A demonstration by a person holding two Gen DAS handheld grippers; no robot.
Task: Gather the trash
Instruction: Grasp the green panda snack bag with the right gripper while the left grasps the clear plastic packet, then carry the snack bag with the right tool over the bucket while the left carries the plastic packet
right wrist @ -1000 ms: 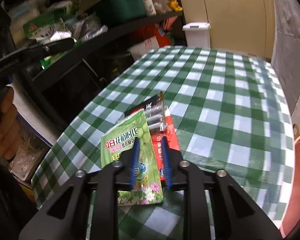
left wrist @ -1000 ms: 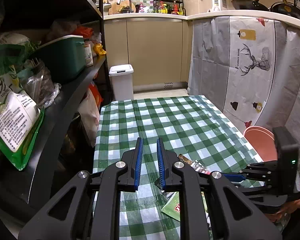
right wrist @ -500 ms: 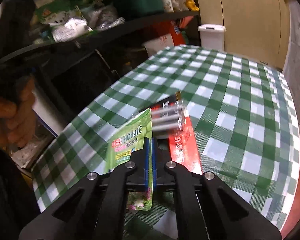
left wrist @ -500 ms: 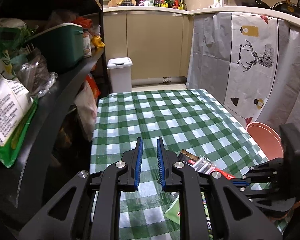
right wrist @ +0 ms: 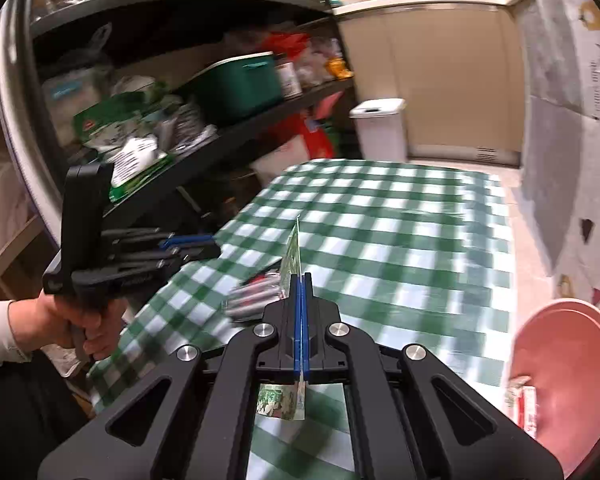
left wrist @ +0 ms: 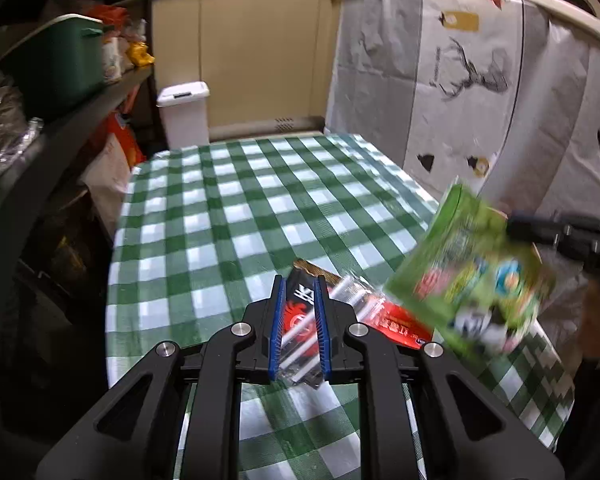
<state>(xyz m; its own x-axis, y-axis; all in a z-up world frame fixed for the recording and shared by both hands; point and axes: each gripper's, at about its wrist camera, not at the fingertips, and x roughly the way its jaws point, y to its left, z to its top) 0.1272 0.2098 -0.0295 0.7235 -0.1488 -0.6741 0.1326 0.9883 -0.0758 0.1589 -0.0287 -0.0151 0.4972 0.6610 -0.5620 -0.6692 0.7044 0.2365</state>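
Note:
My right gripper is shut on a green snack packet and holds it edge-on above the checked table. From the left wrist view the same green packet hangs blurred in the air at the right. My left gripper hovers low over a black and red wrapper with clear sticks, its jaws a narrow gap apart and the wrapper showing between them. A red wrapper lies flat just right of it. In the right wrist view a hand holds the left gripper.
A pink basin sits at the table's right edge with a red and white wrapper in it. A white lidded bin stands on the floor beyond the table. Dark shelves crowded with bags and a green box run along the left.
My right gripper shut on the green packet and lifted it off the table. My left gripper sank toward the black and red wrapper, its gap unchanged.

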